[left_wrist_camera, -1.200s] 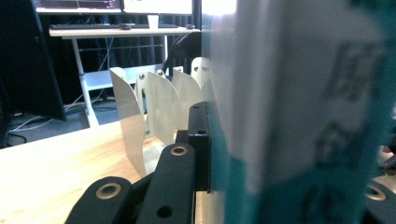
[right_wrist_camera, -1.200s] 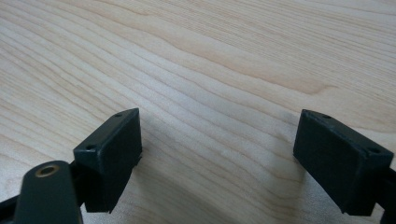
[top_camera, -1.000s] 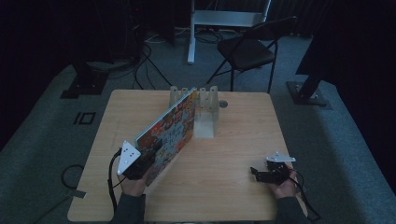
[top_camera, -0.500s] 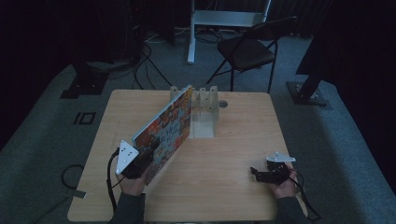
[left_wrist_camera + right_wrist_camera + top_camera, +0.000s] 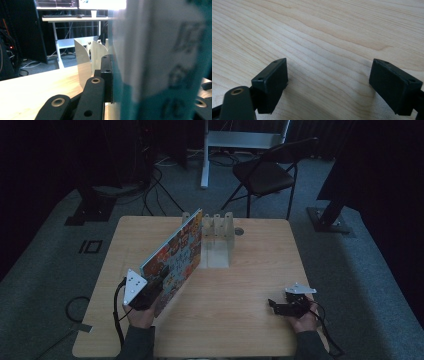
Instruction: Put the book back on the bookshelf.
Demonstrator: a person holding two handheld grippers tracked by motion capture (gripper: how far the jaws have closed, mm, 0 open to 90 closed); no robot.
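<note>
The left tool [image 5: 150,292] is clamped on the near bottom corner of a large picture book [image 5: 175,257] — colourful cover, standing on edge and slanting from that corner up toward the white slotted rack [image 5: 217,240] at the far middle of the tabletop [image 5: 250,285]. In the left gripper view the book's spine fills the right half, with a black jaw pressed flat against its cover, and the rack's [image 5: 86,56] curved dividers stand just beyond. The step looks like feeding the book into a slot. To do it well, keep the book upright, line its leading edge with one gap (which gap it meets cannot be told from here), and push along the book's length — not sideways, or the light rack may slide. The right tool [image 5: 289,306] rests low over bare tabletop, jaws apart and empty; it could steady the rack.
</note>
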